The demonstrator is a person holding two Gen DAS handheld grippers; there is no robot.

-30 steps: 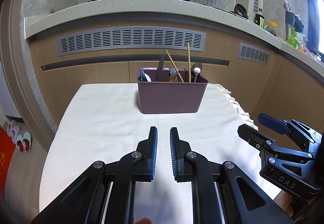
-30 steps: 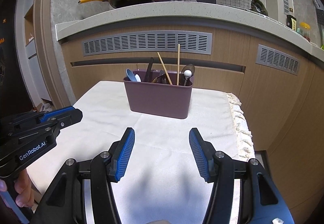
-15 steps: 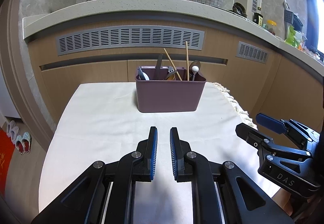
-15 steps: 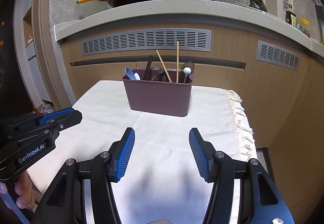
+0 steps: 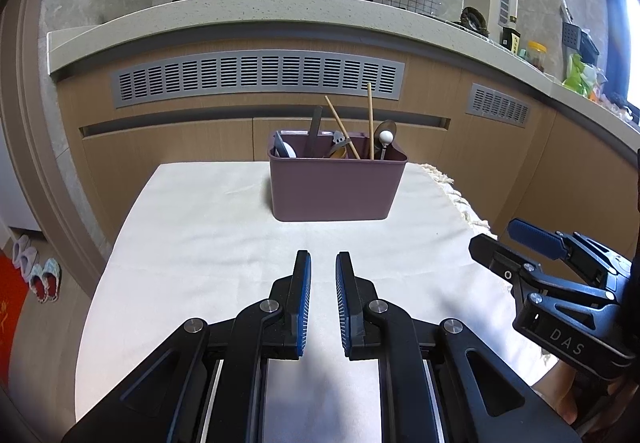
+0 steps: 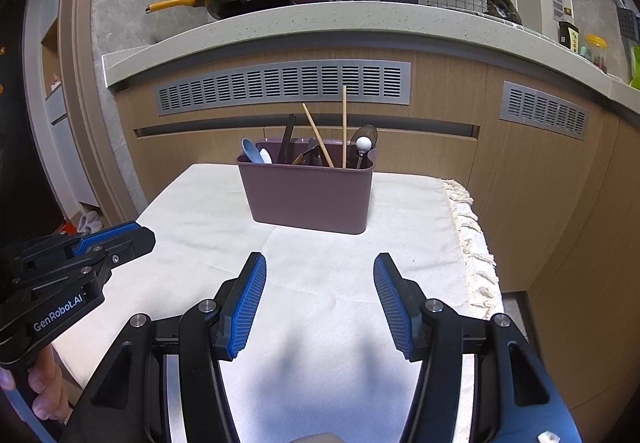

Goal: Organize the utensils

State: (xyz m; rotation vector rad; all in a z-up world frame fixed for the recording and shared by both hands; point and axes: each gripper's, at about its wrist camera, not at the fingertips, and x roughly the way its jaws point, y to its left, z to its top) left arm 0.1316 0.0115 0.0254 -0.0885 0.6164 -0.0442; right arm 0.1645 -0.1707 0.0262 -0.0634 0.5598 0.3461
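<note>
Purple utensil bin [image 5: 335, 187] holds chopsticks and seemingly spoons; left gripper [image 5: 323, 301] jaws narrowly apart, right gripper [image 6: 320, 303] wide

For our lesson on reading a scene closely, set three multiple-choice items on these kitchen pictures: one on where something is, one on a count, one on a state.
1. Where does the purple utensil holder stand?
A. on the white tablecloth
B. on the counter
C. on the floor

2. How many wooden chopsticks stick out of the holder?
A. one
B. two
C. four

3. How are the right gripper's jaws?
A. shut on a spoon
B. shut and empty
C. wide open and empty

Answers:
1 A, the cloth lies under it on all sides.
2 B, one leans and one stands upright.
3 C, bare cloth shows between the blue pads.
</note>
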